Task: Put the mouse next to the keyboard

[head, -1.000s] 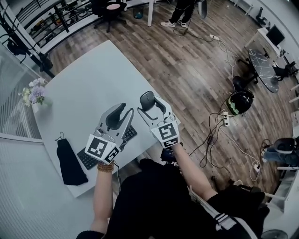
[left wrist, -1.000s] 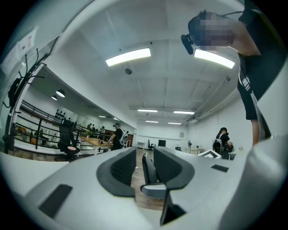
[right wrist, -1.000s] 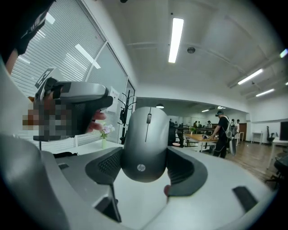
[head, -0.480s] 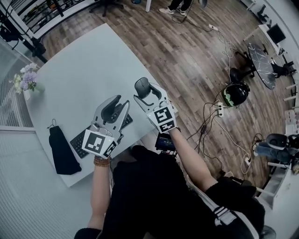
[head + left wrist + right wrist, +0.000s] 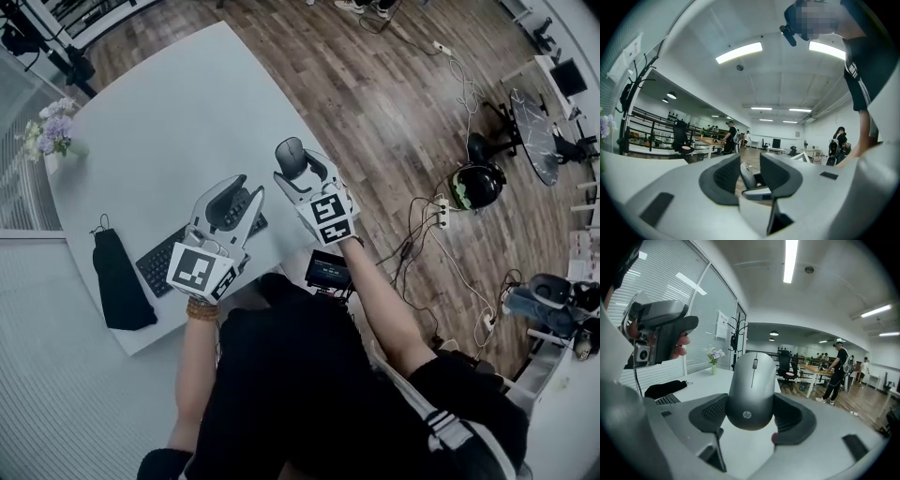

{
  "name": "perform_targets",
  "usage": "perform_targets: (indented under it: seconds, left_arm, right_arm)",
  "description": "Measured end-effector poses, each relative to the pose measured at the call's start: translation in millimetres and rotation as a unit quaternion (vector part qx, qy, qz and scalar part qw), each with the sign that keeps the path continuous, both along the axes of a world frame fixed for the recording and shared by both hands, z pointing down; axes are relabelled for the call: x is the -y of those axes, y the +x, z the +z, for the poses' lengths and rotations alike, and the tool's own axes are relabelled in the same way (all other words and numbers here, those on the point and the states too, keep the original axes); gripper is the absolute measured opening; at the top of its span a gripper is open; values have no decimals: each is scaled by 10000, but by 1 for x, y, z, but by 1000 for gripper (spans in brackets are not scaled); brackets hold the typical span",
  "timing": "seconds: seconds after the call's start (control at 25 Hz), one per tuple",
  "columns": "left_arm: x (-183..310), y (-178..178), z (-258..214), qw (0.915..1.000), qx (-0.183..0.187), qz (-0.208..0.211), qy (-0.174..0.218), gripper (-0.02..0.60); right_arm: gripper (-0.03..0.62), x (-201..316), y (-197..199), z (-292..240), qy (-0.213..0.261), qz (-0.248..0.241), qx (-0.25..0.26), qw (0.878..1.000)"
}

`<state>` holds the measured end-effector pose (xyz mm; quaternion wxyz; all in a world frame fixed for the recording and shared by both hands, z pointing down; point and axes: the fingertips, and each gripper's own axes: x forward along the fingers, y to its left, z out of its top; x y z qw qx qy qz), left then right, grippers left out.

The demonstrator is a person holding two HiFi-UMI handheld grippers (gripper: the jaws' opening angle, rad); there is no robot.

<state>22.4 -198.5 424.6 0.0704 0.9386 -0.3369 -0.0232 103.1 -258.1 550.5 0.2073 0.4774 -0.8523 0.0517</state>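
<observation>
Head view, looking steeply down: a large pale grey table [image 5: 169, 122] fills the upper left of the frame. A brown wood-plank floor [image 5: 394, 103] spreads across the upper right. A person in black clothing [image 5: 300, 394] takes up the bottom centre, with both forearms reaching up towards the table's near edge.

A black fabric pouch [image 5: 117, 281] lies at the left of the frame, near the table's lower edge. Just to its right lies a flat black keyboard [image 5: 155, 267], set at a slant, with its right end hidden under the left gripper.

The white left gripper [image 5: 246, 187] hovers over that end of the keyboard, just left of the frame's centre. In the left gripper view its jaws stand apart, and nothing is held between the dark pads.

The white right gripper [image 5: 300, 173] sits just right of it, at the centre of the frame, over the table's right edge. Its jaws are spread wide and clamped on the two sides of a smooth grey computer mouse [image 5: 292, 155]. The mouse is up and to the right of the keyboard, apart from it. In the right gripper view the mouse's scroll wheel points away from the camera and the table surface shows beneath it.

A small bunch of pale purple and white flowers in a vase [image 5: 47, 136] stands at the table's far left edge.
</observation>
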Motion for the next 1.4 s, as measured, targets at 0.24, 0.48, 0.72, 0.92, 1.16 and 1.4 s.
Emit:
perform_targets:
  seconds: [0.24,0.48,0.72,0.92,1.16,1.4]
  left_arm:
    - [-3,-7,17,9998,94,-57,-178,124]
    - [1,-14,23,9992,321,-148,-207,124]
    - [0,-28,31,9979,331,-476,-278,124]
    - [-9,-45,44,9964,393,-620,-423,124]
    - [-19,-64,54,9940,433,-822,-576,124]
    - [-28,-80,62,9921,488,-934,-681,124]
  right_arm:
    - [302,7,0,21,-190,134,31,9997]
    - [302,11,0,42,-434,229,7,9988]
    - [302,13,-5,75,-816,405,79,9958]
    - [302,11,-8,103,-1108,465,-30,9928]
    - [302,4,-13,131,-1402,450,-170,9890]
    - [302,-3,-25,156,-1633,349,-289,9855]
